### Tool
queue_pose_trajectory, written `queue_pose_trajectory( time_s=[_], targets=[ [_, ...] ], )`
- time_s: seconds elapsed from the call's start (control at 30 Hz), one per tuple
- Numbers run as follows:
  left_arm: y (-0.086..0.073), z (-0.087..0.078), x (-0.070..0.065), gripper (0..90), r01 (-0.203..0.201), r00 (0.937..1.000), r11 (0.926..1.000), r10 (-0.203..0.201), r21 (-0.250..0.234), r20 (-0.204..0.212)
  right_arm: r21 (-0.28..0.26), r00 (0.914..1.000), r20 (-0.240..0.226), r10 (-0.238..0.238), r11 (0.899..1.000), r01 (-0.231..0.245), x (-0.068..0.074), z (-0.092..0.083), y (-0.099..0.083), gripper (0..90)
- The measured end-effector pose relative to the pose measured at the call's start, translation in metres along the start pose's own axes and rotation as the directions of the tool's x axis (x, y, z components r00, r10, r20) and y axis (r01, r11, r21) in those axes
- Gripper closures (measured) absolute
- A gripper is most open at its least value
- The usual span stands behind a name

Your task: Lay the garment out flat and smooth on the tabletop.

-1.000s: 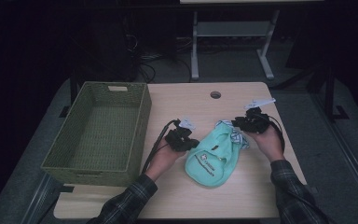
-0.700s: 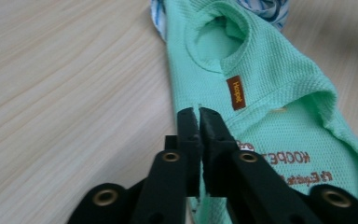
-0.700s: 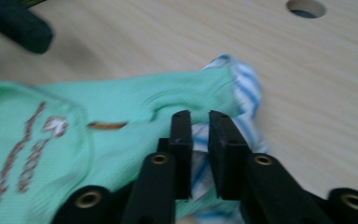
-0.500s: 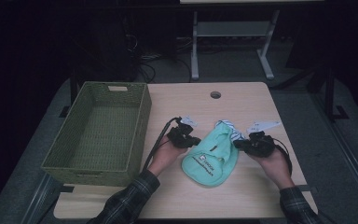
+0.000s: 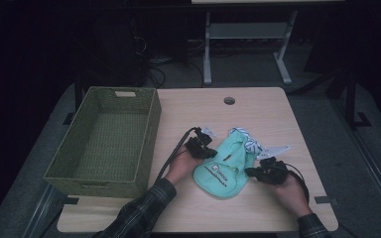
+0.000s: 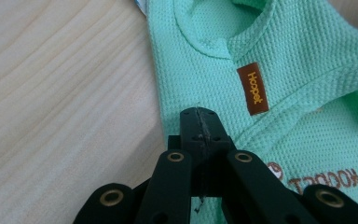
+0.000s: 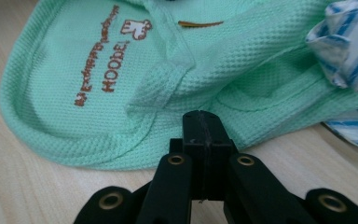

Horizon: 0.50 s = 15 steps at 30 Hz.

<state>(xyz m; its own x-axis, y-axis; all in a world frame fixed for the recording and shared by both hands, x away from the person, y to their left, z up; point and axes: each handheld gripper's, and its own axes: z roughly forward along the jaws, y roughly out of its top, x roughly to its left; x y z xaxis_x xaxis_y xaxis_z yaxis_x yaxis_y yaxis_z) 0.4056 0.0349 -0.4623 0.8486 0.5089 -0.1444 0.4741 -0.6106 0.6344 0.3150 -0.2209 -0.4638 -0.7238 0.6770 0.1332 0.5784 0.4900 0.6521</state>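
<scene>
A small mint-green hoodie (image 5: 225,166) with brown lettering lies flat on the wooden table, with a blue-striped white cloth (image 5: 250,144) tucked at its far end. My left gripper (image 5: 212,152) is at the hoodie's left edge. In the left gripper view its jaws (image 6: 199,114) are closed together on the green fabric (image 6: 279,56) just inside the hem, below a brown label (image 6: 253,88). My right gripper (image 5: 249,172) is at the hoodie's right edge. In the right gripper view its jaws (image 7: 200,116) are shut on the hem (image 7: 121,154).
A green woven basket (image 5: 151,124) stands open on the left part of the table. A white tag (image 5: 278,148) lies by the hoodie's right side. A cable hole (image 5: 229,100) sits near the table's far edge. Bare wood (image 5: 198,208) lies in front of the hoodie.
My right hand has come from the hoodie's far right corner down along its right side toward me. My left hand has dropped a little at the left edge.
</scene>
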Motion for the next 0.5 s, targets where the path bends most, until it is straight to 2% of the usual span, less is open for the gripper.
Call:
queue_pose_trajectory(
  time_s=[0.1,0.23,0.3,0.37,0.4,0.5],
  targets=[
    [-0.001,-0.003,0.000,89.7,-0.035,0.9994,0.9989,0.035,0.031,-0.006,0.007,1.0000,-0.002,-0.001,1.000,0.001,0.000,0.003,0.000,89.6],
    [-0.006,-0.008,-0.004,89.7,-0.026,0.9996,0.9989,0.026,0.039,-0.013,0.005,1.0000,0.000,0.000,1.000,0.000,-0.002,0.003,0.001,89.6],
    [-0.009,-0.012,-0.007,89.7,-0.053,0.9984,0.9965,0.054,0.066,-0.016,0.004,1.0000,0.004,0.000,1.000,0.000,-0.004,0.003,0.001,89.6],
    [-0.014,-0.016,-0.012,89.7,-0.042,0.9990,0.9970,0.043,0.065,-0.010,0.005,0.9999,0.012,-0.002,1.000,0.002,-0.006,0.003,0.002,89.7],
    [-0.016,-0.018,-0.014,89.7,-0.061,0.9980,0.9950,0.062,0.079,-0.009,0.006,0.9998,0.017,-0.006,1.000,0.006,-0.008,0.004,0.002,89.7],
    [-0.022,-0.022,-0.021,89.7,-0.060,0.9982,0.9949,0.060,0.081,0.000,0.006,0.9996,0.028,0.001,1.000,-0.002,-0.011,0.005,0.005,89.7]
  ],
)
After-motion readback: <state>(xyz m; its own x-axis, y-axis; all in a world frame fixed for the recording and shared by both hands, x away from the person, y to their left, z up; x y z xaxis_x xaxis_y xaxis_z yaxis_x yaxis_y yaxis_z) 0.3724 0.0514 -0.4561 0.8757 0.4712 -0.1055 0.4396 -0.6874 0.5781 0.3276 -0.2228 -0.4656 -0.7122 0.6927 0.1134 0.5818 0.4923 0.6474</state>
